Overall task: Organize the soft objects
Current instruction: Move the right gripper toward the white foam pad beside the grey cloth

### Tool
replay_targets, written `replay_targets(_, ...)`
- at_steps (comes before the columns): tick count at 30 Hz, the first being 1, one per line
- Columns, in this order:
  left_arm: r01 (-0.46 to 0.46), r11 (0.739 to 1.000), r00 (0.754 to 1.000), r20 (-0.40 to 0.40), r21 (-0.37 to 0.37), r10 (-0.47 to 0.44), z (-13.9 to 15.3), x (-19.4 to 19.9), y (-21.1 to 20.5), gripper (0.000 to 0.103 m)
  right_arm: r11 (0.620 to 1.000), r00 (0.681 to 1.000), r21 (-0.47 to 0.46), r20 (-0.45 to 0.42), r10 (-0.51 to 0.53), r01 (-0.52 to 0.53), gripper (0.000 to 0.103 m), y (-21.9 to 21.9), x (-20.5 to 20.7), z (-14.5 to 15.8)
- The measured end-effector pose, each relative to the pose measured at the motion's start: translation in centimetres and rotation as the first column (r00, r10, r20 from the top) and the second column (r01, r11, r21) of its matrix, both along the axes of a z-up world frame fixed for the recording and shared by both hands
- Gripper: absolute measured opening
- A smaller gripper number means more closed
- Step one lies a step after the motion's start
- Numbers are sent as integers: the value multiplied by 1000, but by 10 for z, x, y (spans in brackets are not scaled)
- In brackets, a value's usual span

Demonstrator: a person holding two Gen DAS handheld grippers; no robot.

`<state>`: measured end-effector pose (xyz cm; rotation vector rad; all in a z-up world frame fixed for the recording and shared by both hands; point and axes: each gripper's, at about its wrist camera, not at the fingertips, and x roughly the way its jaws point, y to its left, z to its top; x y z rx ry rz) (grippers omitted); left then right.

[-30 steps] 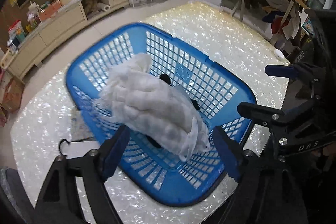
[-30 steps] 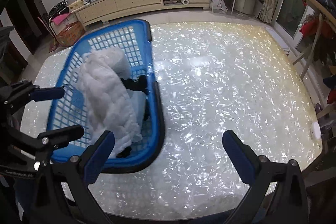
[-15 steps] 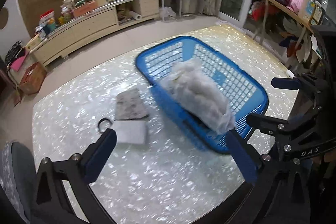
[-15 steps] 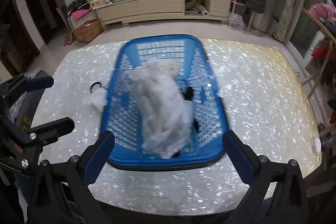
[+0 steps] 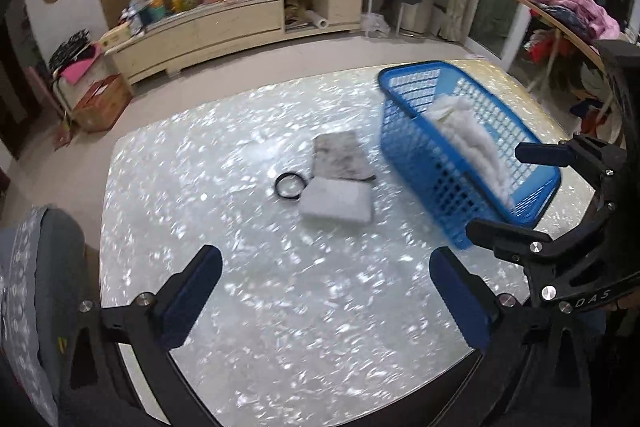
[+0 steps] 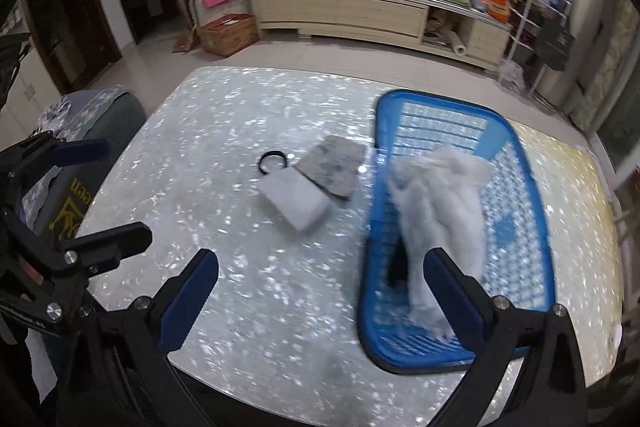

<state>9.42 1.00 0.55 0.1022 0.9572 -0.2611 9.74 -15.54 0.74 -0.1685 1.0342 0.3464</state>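
We hold both sets of blue-padded fingers, left and right, spread wide and empty above the pearly white desk. A fluffy white cloth lies in the blue plastic lattice basket. Beside the basket lie a grey mottled pouch, a white padded pouch and a black ring.

left tongs spread wider, both tongs swung left off basket

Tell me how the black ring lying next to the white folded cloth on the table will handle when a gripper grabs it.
The black ring looks thin and lies flat on the glossy table, so pads may slip over it. It probably weighs little and may be a stretchy band that deforms when pinched. It touches the white folded cloth, which could shift along.
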Motion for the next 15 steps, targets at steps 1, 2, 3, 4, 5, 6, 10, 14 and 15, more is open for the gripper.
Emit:
replay_targets(1,-5,1000,1000,-6,-3,5,-3,-1,5,103,1000,1000,-1,-3,16,-16,103,7,3,-3)
replay_targets(2,-10,1000,1000,-14,-10,10,-6,-1,10,103,1000,999,-2,-7,31,-31,103,13,4,-6)
replay_targets(3,-14,1000,1000,-22,-15,14,-9,-1,14,103,999,999,-7,-10,40,-40,103,18,7,-8)
replay_targets(4,-20,1000,999,-30,-21,19,-13,-1,20,103,999,998,-8,-16,54,-54,103,25,7,-11)
replay_targets(5,-29,999,999,-39,-22,28,-17,-1,26,103,998,998,-6,-24,65,-65,103,30,9,-14)
replay_targets(6,-35,999,998,-45,-20,34,-21,-1,30,103,997,997,-3,-32,76,-76,103,35,11,-17)
replay_targets(10,-67,998,995,-80,-22,65,-39,4,50,103,992,990,-6,-54,128,-128,101,57,18,-31)
replay_targets(14,-99,995,989,-111,-21,96,-56,12,65,103,983,980,-8,-78,181,-182,99,76,30,-46)
replay_targets(15,-102,995,988,-118,-22,98,-60,15,68,103,981,978,-8,-81,192,-193,99,80,33,-50)
